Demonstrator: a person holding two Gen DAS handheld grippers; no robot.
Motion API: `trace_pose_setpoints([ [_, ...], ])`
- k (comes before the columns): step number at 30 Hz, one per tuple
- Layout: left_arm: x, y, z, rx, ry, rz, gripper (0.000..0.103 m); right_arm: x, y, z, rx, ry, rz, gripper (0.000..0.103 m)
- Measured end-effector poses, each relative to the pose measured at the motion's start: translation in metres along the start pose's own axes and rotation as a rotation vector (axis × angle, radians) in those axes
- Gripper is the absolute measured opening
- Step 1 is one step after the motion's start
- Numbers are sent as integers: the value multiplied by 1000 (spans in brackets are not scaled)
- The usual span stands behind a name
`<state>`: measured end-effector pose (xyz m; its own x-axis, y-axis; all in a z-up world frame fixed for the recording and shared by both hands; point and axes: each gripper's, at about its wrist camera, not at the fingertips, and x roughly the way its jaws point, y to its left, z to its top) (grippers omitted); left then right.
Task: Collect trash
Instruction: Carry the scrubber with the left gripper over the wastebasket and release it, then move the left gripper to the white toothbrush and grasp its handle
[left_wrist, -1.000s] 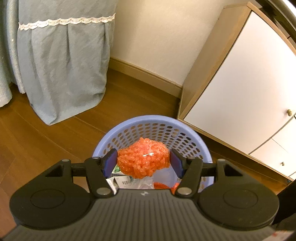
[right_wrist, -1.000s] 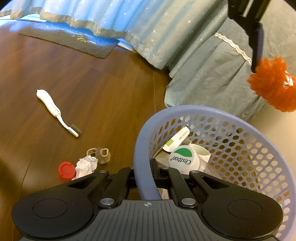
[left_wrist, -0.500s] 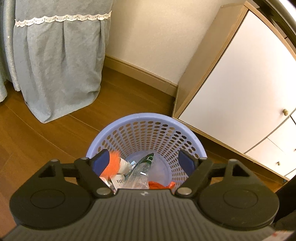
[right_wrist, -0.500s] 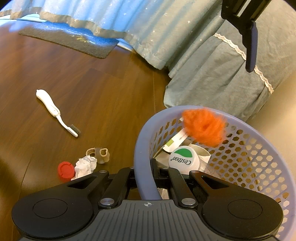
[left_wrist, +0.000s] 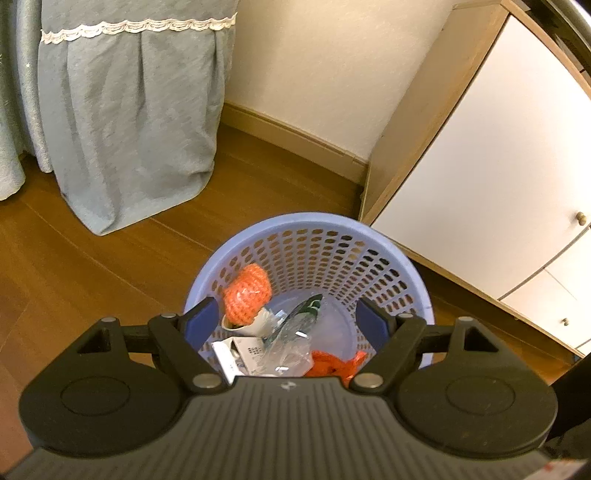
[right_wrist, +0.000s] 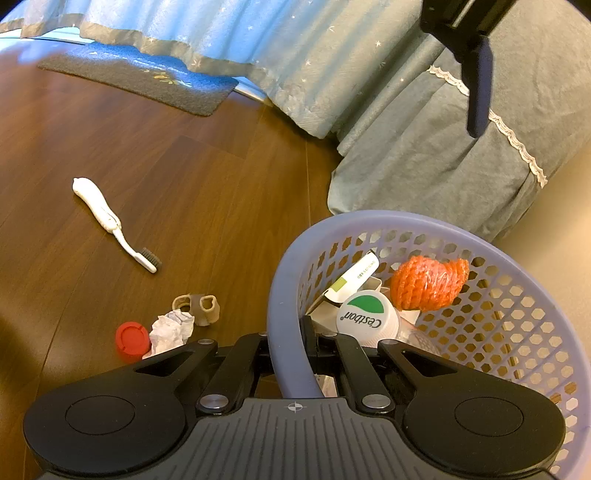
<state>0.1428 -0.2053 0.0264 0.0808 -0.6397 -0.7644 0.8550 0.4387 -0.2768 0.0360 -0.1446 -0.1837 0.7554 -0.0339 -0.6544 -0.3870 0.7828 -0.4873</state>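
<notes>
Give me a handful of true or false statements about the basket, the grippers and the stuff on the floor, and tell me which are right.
1. The orange mesh ball lies inside the purple basket. True.
2. The left gripper is clamped on the orange mesh ball. False: its jaws stand wide open and empty above the basket.
3. The right gripper grips the basket's rim. True.
4. The toothbrush is in the basket. False: it lies on the wooden floor, well apart from the basket.
5. A red cap and crumpled paper lie on the floor beside the basket. True.
6. The basket holds nothing but the ball. False: a white lid and packaging are in it too.
</notes>
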Motion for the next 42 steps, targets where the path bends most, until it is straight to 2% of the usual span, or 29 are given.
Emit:
trace_pose_setpoints([
  [12,-5,21,-15,-11,30,50,78,-2,3,-3,-15,-3,-1,0],
  [16,-11,38,-24,-7,44,84,78,-2,2,-6,-20,-10,-17,0],
  [20,-18,64,-36,-24,63,133,78,-1,-3,-7,-29,-15,-39,0],
  [23,-22,79,-51,1,75,156,78,-1,-3,-8,-52,-17,-52,0],
  [32,-23,114,-92,19,114,187,78,4,-4,-13,-96,-10,-84,0],
  [38,-23,135,-118,74,142,211,78,9,-8,-15,-113,1,-120,1],
  [42,-16,144,-134,150,171,199,78,13,-12,-19,-114,10,-133,1],
])
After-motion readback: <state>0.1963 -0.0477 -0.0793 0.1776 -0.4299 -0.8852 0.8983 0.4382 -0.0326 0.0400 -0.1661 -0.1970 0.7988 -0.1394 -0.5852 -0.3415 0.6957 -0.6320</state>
